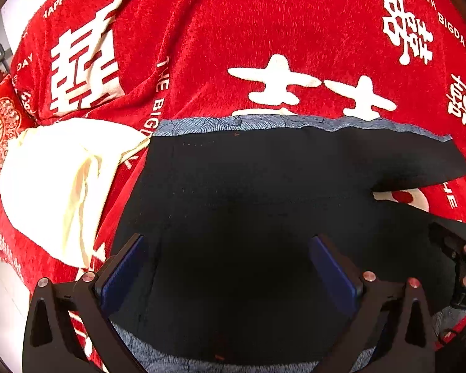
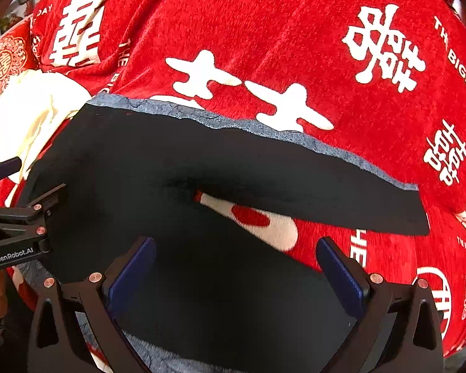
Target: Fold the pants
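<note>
Black pants (image 1: 264,192) with a blue-grey patterned lining edge lie spread on a red blanket (image 1: 233,31); in the right wrist view the pants (image 2: 186,155) show two legs splitting apart toward the right. My left gripper (image 1: 228,264) hovers open just above the black cloth, nothing between its blue pads. My right gripper (image 2: 236,267) is open too, over the nearer leg; it shows at the right edge of the left wrist view (image 1: 463,258). The left gripper (image 2: 18,217) appears at the left edge of the right wrist view.
A cream-white garment (image 1: 62,180) lies bunched on the blanket left of the pants, also visible as cream cloth (image 2: 31,108). A red embroidered cushion (image 1: 0,130) sits at the far left. The red blanket (image 2: 264,31) with white characters stretches beyond the pants.
</note>
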`<state>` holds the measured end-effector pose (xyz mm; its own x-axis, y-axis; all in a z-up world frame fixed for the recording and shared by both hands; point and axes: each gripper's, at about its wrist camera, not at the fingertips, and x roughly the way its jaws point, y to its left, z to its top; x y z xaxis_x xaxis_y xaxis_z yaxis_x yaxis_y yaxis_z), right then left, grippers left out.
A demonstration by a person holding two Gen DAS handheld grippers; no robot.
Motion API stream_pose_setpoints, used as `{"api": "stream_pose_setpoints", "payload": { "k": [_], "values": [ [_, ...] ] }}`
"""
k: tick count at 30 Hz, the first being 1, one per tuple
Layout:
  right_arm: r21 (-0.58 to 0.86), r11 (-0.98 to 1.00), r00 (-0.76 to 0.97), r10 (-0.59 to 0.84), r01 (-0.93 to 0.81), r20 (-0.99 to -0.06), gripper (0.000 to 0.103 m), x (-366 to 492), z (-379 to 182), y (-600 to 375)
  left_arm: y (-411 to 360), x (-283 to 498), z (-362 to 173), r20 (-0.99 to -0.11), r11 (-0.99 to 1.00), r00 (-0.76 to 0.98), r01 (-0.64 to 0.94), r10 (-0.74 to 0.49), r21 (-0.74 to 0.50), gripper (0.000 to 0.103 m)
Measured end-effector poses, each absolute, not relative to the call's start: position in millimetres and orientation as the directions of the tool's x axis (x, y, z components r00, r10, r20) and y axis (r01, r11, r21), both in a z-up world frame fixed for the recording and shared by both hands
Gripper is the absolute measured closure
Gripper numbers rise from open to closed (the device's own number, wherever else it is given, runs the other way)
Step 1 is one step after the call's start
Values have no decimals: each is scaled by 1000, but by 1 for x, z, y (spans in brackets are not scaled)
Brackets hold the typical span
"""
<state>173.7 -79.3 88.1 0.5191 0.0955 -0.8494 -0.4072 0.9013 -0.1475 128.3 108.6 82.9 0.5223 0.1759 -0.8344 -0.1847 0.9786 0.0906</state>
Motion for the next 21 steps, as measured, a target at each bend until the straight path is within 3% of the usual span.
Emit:
{"api": "stream_pose_setpoints", "payload": {
  "k": [21],
  "values": [
    [-85,906,450,124,-415,-885,0,228,61,-73,122,174,63,-853,977,492,-197,176,88,0]
  ]
}}
